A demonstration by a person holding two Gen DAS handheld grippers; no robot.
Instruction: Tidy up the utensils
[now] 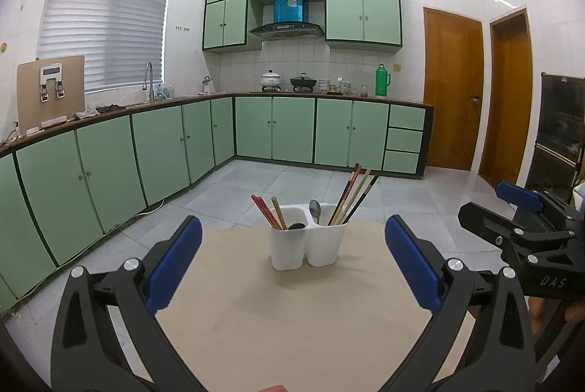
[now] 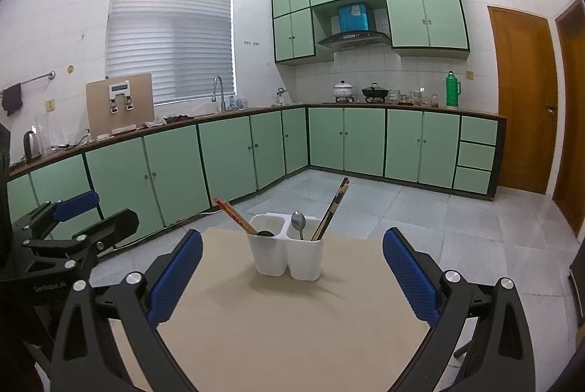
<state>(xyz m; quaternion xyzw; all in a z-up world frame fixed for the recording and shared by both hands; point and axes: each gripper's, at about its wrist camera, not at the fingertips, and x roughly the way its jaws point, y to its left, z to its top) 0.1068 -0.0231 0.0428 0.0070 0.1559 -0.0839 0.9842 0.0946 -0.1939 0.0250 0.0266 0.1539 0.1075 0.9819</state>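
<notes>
A white two-compartment utensil holder (image 1: 308, 246) (image 2: 286, 255) stands upright near the far edge of a beige table (image 1: 285, 319) (image 2: 292, 326). Its left compartment holds red and wooden chopsticks (image 1: 268, 212) (image 2: 234, 216) and a dark spoon (image 1: 297, 226). Its right compartment holds a metal spoon (image 1: 315, 209) (image 2: 298, 221) and several chopsticks (image 1: 353, 196) (image 2: 333, 205). My left gripper (image 1: 292, 260) is open and empty, short of the holder. My right gripper (image 2: 292, 264) is open and empty, also short of it; it shows at the right edge of the left wrist view (image 1: 519, 209).
The table stands in a kitchen with green cabinets (image 1: 292, 129) along the far walls and a grey tiled floor (image 1: 256, 187). Wooden doors (image 1: 453, 92) are at the right. A dark cabinet (image 1: 559, 136) stands at the far right.
</notes>
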